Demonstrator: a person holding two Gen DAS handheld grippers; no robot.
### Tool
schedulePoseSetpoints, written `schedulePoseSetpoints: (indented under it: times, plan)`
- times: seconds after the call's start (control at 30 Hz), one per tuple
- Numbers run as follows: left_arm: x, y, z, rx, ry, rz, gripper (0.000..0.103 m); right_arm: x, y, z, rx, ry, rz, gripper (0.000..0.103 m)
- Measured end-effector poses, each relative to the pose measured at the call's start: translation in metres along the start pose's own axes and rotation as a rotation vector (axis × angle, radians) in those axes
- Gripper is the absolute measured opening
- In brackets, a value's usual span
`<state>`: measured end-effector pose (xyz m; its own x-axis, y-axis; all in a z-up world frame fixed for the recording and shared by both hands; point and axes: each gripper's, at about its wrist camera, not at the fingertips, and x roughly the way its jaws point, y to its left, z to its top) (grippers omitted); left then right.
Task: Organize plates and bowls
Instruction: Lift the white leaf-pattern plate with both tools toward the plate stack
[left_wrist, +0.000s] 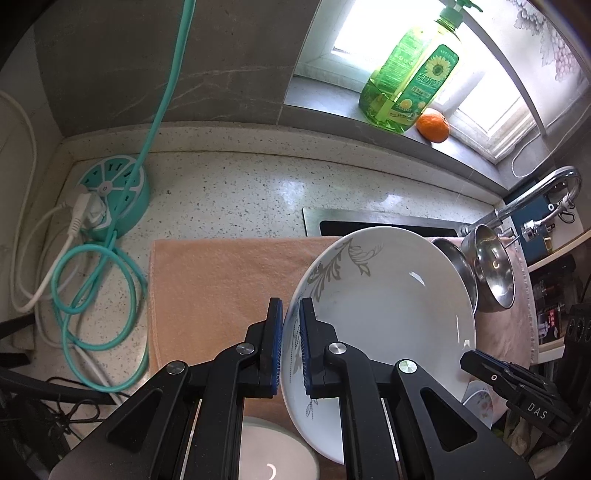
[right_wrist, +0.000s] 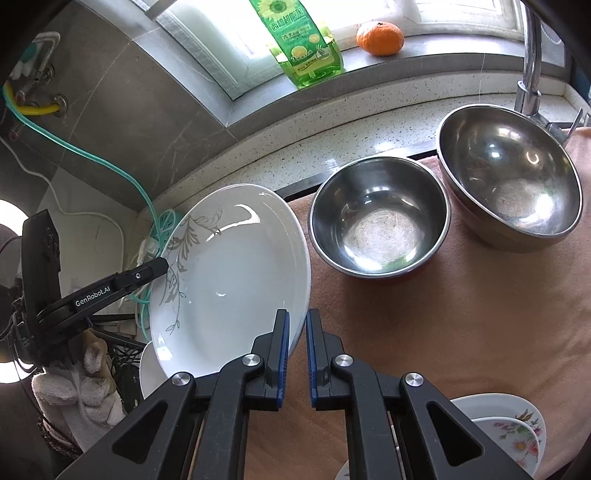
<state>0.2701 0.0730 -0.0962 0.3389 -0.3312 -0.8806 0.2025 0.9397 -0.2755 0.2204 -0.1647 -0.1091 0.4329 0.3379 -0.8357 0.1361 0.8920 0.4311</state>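
Two hand-held grippers share one load above a kitchen counter: the left gripper (left_wrist: 291, 317) is clamped on the near-left rim of a white plate with a grey leaf pattern (left_wrist: 384, 295), and the right gripper (right_wrist: 297, 328) is pinched tight on the opposite rim of the same plate (right_wrist: 236, 277). The plate hangs tilted and appears clear of the peach towel (left_wrist: 221, 280) spread along the counter's front edge, a two-sided hold that likely keeps the wide, shallow dish from swinging.

Beneath and nearest the cameras sit other pieces: a pale round dish (left_wrist: 273, 454) below the left gripper, and floral-patterned plates (right_wrist: 513, 435) stacked at the towel's near right corner, probably where the plates are being gathered.

Farther along the towel, a small steel bowl (right_wrist: 380, 218) stands just beside a larger steel bowl (right_wrist: 509, 177), the bowls seemingly grouped apart from the plates, near the sink's (left_wrist: 369, 221) rim and the faucet (left_wrist: 535, 192).

At the counter's far left corner a teal power hub (left_wrist: 114, 192) trails its looped cable (left_wrist: 99, 280). On the windowsill behind stand a green detergent bottle (left_wrist: 410, 81) and an orange (left_wrist: 433, 126), both well apart from the work.
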Motion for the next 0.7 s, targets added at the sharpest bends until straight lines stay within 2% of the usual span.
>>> schedulePoseSetpoints:
  times: [0.7]
  plan:
    - [-0.019, -0.052, -0.054, -0.012, -0.017, -0.022, 0.007, -0.036, -0.037, -0.026, 0.010, -0.008, 0.006, 0.008]
